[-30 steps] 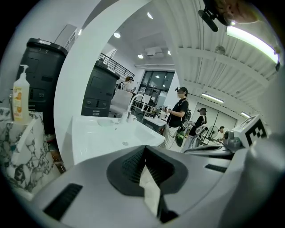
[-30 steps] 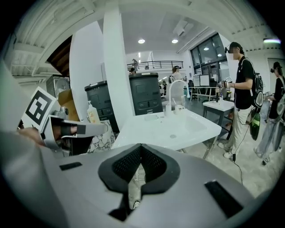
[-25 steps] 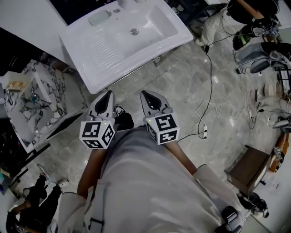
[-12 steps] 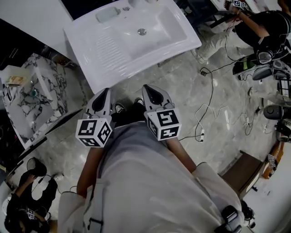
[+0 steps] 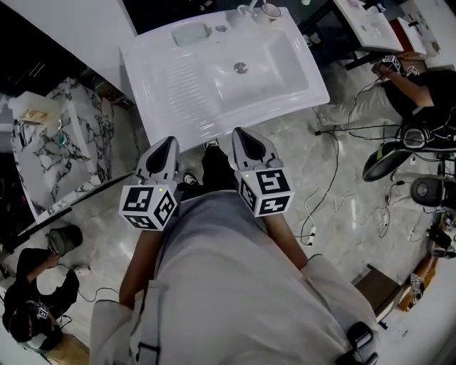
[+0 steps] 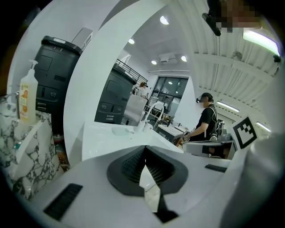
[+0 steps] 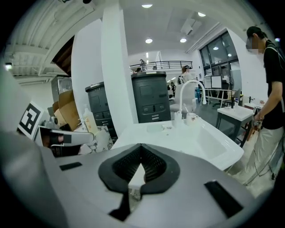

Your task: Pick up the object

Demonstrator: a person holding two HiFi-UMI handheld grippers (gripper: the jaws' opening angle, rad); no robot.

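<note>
Left gripper [image 5: 168, 143]: jaws closed to a point, the ribbed pads meet at the tips, nothing between them. The left gripper view confirms this [image 6: 145, 152]

Right gripper [image 5: 239, 134]: jaws likewise closed tip to tip and empty, as the right gripper view shows [image 7: 141, 150]

Both grippers are held close to the person's torso, side by side, pointing toward the front edge of the white sink [image 5: 159, 120]. The tips lie just short of that edge and touch nothing. Each marker cube [image 5: 150, 207] sits at the rear of its gripper, nearest the body.

Object location: which item is meant cannot be told. Two loose items rest on the back ledge of the sink, well apart from both grippers:
- a pale soap block [image 5: 191, 33] at the rear left corner
- a cup [image 5: 270, 10] just beside the faucet [image 5: 249, 9]

The basin holds only its drain [image 5: 241, 68]

A marble-patterned stand [image 5: 51, 160] is left of the sink; cables [image 5: 322, 204] lie on the floor to the right
</note>
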